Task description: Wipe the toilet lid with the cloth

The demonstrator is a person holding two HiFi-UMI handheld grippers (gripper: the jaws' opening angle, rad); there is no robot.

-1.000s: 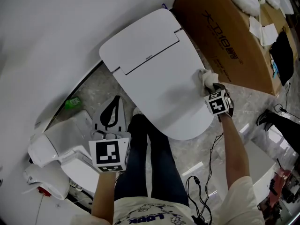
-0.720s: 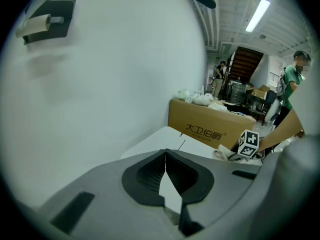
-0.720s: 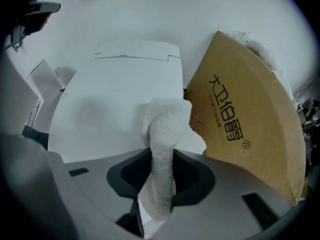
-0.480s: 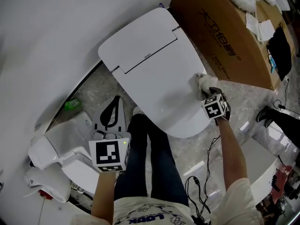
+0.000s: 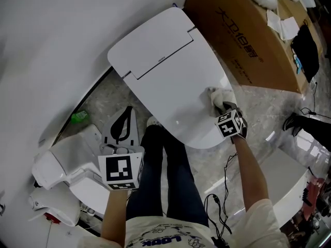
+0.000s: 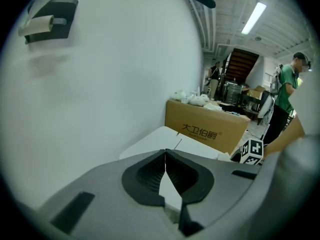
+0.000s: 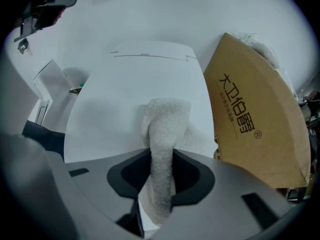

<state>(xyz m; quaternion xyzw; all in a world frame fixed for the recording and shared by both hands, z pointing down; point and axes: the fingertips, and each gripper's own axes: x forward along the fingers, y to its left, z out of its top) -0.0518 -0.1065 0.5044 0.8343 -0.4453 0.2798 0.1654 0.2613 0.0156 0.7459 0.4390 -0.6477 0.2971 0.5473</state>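
We see the white toilet lid mid-frame, marbled floor lower left, wall upper left. Our right gripper clamps the cloth at the lid's right edge. Our left gripper is closed, empty. The cardboard box reads "大卫伯爵".

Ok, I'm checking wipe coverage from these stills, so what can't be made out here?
Head view: the cloth covers the patch of toilet lid beneath it.
Head view: the right gripper hides its own jaws under its marker cube.
Right gripper view: the gripper's body blocks the lid's near edge.
Both: smears on the lid are too faint to judge.
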